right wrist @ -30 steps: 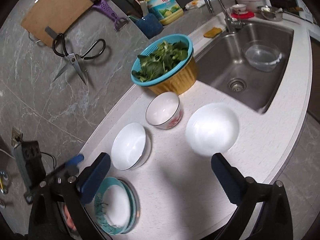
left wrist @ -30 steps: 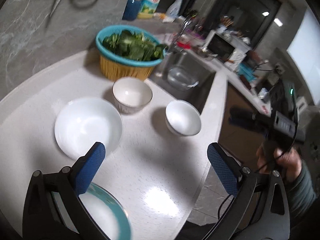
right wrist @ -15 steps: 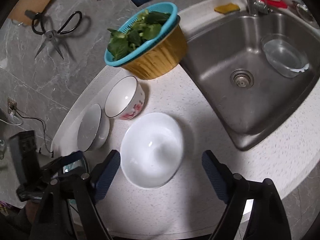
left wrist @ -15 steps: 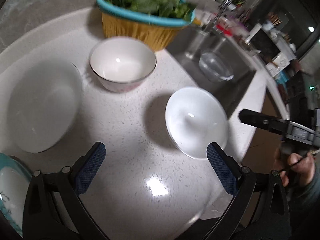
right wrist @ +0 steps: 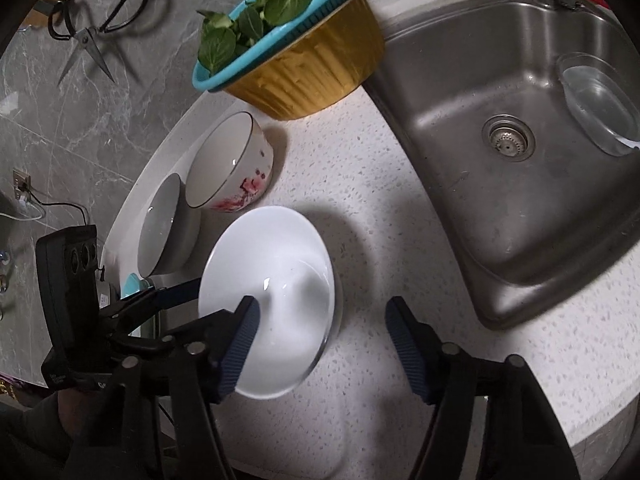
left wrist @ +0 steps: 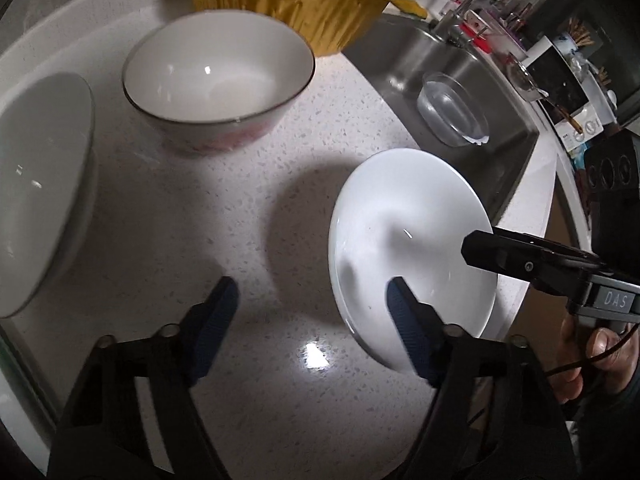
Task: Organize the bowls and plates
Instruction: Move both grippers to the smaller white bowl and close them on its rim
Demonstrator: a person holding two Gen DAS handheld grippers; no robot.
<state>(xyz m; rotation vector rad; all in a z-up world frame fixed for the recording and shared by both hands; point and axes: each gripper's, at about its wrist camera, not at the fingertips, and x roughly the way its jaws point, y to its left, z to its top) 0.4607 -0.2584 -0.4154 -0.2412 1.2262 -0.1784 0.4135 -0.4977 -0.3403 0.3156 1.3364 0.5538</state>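
Both tools' jaws, just closing, straddle the white bowl's (right wrist: 276,280) rim.

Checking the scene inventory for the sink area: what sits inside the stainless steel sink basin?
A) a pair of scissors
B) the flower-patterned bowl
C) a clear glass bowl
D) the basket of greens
C: a clear glass bowl lies in the stainless steel sink, beside the drain; the other three items are outside the basin.

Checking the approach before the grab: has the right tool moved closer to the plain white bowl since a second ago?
Yes. The right tool has come down toward the white bowl, with the sink now much nearer; its jaws have just been closing across the rim.
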